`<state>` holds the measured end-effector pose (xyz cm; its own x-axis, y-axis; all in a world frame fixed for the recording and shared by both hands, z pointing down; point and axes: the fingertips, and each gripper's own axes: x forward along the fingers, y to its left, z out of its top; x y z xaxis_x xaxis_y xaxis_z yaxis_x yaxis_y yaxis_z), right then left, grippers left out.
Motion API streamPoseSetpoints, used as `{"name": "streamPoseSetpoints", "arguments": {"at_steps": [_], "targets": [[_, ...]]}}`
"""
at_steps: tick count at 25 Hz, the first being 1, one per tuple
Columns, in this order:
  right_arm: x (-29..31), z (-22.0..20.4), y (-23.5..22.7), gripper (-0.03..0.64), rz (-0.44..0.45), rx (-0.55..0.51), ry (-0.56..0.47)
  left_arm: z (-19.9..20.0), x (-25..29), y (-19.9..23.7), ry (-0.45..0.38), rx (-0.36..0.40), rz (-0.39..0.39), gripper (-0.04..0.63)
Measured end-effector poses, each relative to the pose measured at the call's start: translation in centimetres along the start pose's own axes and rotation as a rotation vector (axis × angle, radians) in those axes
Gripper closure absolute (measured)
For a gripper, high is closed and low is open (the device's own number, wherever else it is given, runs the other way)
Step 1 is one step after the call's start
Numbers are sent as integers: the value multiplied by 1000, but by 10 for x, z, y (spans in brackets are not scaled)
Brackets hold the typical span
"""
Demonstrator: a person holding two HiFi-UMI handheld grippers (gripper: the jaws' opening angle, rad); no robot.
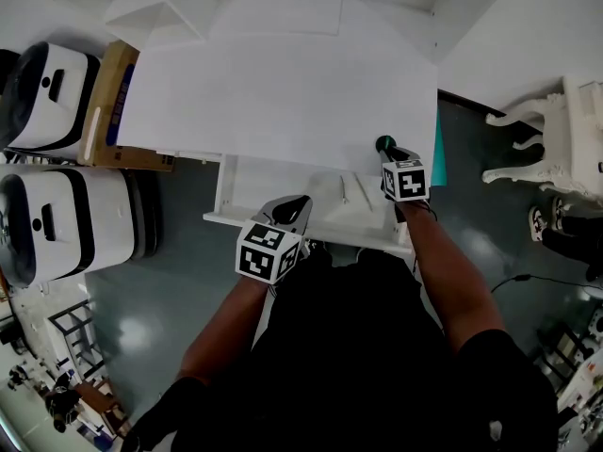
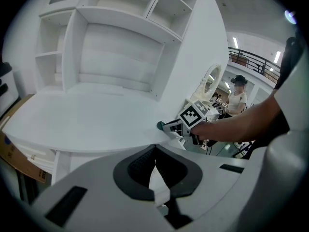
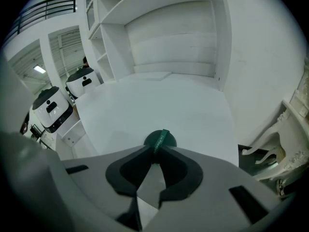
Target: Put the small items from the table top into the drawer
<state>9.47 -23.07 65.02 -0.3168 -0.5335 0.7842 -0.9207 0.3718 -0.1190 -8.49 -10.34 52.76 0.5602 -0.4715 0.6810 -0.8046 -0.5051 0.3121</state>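
My right gripper (image 3: 155, 151) is shut on a dark green round item (image 3: 160, 138), gripped by its thin printed edge. In the head view this gripper (image 1: 389, 151) sits at the front right edge of the white table top (image 1: 283, 73), with the green item (image 1: 385, 143) over the table's edge. The left gripper view shows the same green item (image 2: 160, 125) at the table's rim. My left gripper (image 1: 294, 207) hangs over the open white drawer (image 1: 283, 222) below the table front. Its jaws (image 2: 154, 151) are shut with nothing between them. Pale things lie in the drawer; I cannot tell what they are.
Two white-and-black machines (image 1: 57, 92) (image 1: 66, 219) and a cardboard box (image 1: 108, 102) stand at the table's left. Ornate white furniture (image 1: 565, 139) is on the right. A white shelf unit (image 2: 120, 42) rises behind the table top. A person (image 2: 237, 95) stands far off.
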Motion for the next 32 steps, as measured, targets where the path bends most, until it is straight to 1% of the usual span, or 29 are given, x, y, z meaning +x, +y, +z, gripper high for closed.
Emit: {"name": "streamPoseSetpoints", "arguments": {"at_steps": [4,14,20,22,26,29,32], "targets": [[0,0,-1,584,4,14,-7,1,1,0,-5,1,-5,586],[-10,7,8,589,23,6,-39,2,1,1,-8,6,-15,586],[-28,5,18,589,53,-1,-60,2,1,0,-11,12,-25,585],[-36,3,25,589,81,-6,-63,3,0,0,-13,15,-27,586],[-53,-10,49,589,180,-34,-53,5,2,1,-17,16,-28,585],[-59,-30,69,589,241,-82,-7,3,2,1,-15,17,-30,586],[-56,-55,84,589,277,-130,49,1,2,1,-10,16,-32,586]]}}
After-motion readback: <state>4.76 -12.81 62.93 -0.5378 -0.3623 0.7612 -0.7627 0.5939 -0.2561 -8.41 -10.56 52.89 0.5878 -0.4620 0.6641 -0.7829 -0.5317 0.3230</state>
